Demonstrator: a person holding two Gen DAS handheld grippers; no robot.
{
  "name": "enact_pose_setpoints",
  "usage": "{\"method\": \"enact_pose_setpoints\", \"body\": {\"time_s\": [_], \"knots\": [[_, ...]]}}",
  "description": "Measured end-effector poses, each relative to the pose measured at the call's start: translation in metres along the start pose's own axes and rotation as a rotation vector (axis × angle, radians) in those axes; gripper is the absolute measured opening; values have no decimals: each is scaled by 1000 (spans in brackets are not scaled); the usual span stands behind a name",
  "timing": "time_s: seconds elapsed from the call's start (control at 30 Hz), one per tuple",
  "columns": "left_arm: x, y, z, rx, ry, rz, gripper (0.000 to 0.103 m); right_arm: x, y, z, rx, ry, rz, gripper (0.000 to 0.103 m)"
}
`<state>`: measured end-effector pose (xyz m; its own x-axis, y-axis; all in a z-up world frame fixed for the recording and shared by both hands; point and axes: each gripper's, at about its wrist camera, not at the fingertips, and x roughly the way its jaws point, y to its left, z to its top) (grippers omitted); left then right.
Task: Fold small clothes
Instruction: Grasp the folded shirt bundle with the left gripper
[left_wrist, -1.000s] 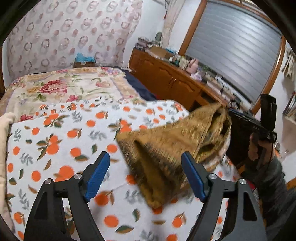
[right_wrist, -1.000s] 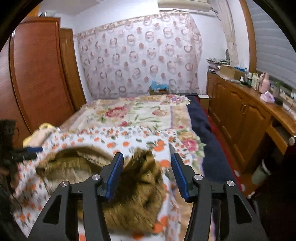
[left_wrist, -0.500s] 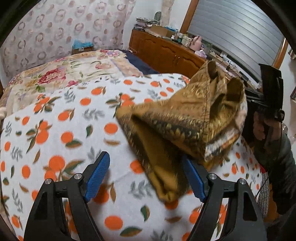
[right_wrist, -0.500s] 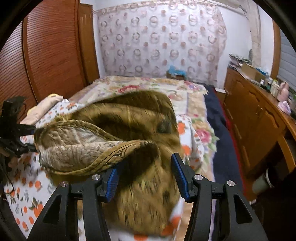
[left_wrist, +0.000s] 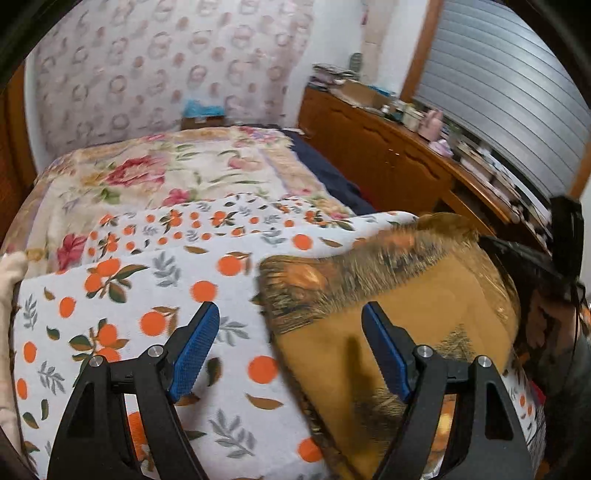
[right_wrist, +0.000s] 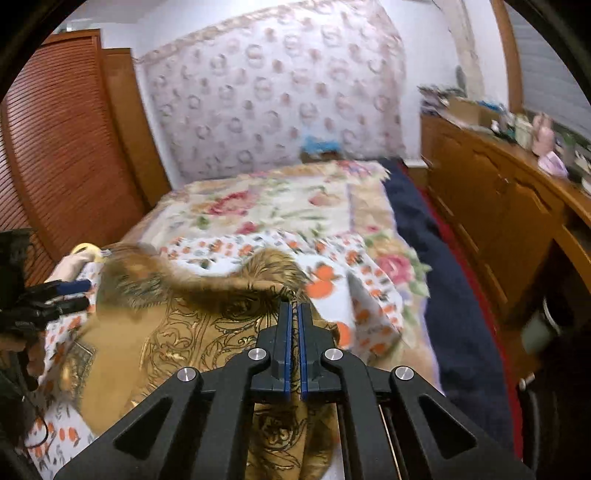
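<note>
A brown-gold patterned garment (left_wrist: 406, 306) lies spread on the orange-print sheet (left_wrist: 147, 295) of the bed. My left gripper (left_wrist: 290, 310) hovers open over the garment's left edge, and its blue pads touch nothing. In the right wrist view the same garment (right_wrist: 166, 343) stretches from the left up to my right gripper (right_wrist: 294, 306). Its fingers are pressed together on the garment's near edge. The right gripper (left_wrist: 517, 258) also shows at the garment's right side in the left wrist view, held by a hand. The left gripper (right_wrist: 55, 295) appears at the far left of the right wrist view.
A floral quilt (left_wrist: 184, 170) covers the far half of the bed, with a dark blue blanket (right_wrist: 436, 266) along its right side. A wooden sideboard (left_wrist: 388, 158) crowded with small items runs along the right. A louvred wooden wardrobe (right_wrist: 66, 147) stands on the left. Pale folded cloth (right_wrist: 70, 262) lies near it.
The garment, bunched and raised half a second ago, now lies lower and spread flat. My right gripper's fingers have gone from open to shut. Both grippers shifted across the bed.
</note>
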<state>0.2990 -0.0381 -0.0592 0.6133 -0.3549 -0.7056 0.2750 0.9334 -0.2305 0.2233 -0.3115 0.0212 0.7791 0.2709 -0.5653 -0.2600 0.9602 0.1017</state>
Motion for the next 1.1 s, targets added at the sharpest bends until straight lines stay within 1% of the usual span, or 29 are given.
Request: {"method": "enact_pose_setpoints", "body": {"time_s": [0.03,0.07,0.1,0.13,0.17,0.2,0.23,0.27,0.3,0.33,0.37,0.43,0.47,0.5,0.57,0.67,0.7,0.77,0.87,0.9,0.93,0.97,1.0,1.07,1.1], "knots": [[0,2,-1,-5,6,-3,80,1,2,-2,-10,9,-27,3],[0,3,-3,-5,10,-5,80,1,4,-2,-14,16,-34,3],[-1,4,-6,-5,14,-5,80,-2,9,-1,-19,19,-24,4],[-2,2,-9,-5,19,-7,80,-4,11,-1,-25,23,-29,7],[-2,2,-14,-6,29,-17,80,-7,15,-1,-32,26,-49,15],[-2,2,-17,-7,37,-26,80,-10,22,-2,-36,27,-56,27],[-2,1,-20,-8,46,-35,80,-15,23,-3,-35,23,-49,34],[-2,0,-22,-9,55,-42,80,-13,28,-1,-34,23,-40,45],[0,0,-27,-14,69,-50,80,-14,31,-2,-38,24,-28,54],[0,-1,-28,-16,76,-54,80,-15,35,-2,-48,27,-22,57],[1,-2,-32,-20,88,-64,80,-14,32,-4,-57,30,-21,58],[5,-2,-37,-29,107,-73,75,-18,31,-9,-68,46,-28,59],[6,-3,-39,-35,117,-84,71,-14,28,-10,-65,55,-31,61],[5,-5,-40,-33,109,-82,66,-12,27,-10,-58,62,-33,63],[4,-9,-42,-30,116,-96,57,-7,22,-11,-24,89,-10,63],[1,-14,-46,-29,120,-111,50,-4,17,-10,3,107,7,63],[0,-15,-49,-37,122,-127,46,-4,17,-8,8,107,8,63],[-1,-17,-51,-48,127,-153,44,0,16,-7,8,113,7,63],[0,-17,-51,-53,126,-163,43,4,13,-8,20,132,19,63],[1,-16,-50,-65,133,-182,35,6,12,-8,27,133,24,63],[3,-16,-50,-74,143,-202,31,6,10,-7,39,135,34,63],[5,-16,-50,-77,159,-232,20,8,8,-8,44,135,40,63],[7,-16,-50,-79,167,-246,14,7,5,-7,52,130,52,63],[6,-15,-49,-87,171,-276,9,9,1,-6,60,125,76,63],[3,-16,-48,-84,166,-285,8,10,-2,-7,67,128,86,63]]}}
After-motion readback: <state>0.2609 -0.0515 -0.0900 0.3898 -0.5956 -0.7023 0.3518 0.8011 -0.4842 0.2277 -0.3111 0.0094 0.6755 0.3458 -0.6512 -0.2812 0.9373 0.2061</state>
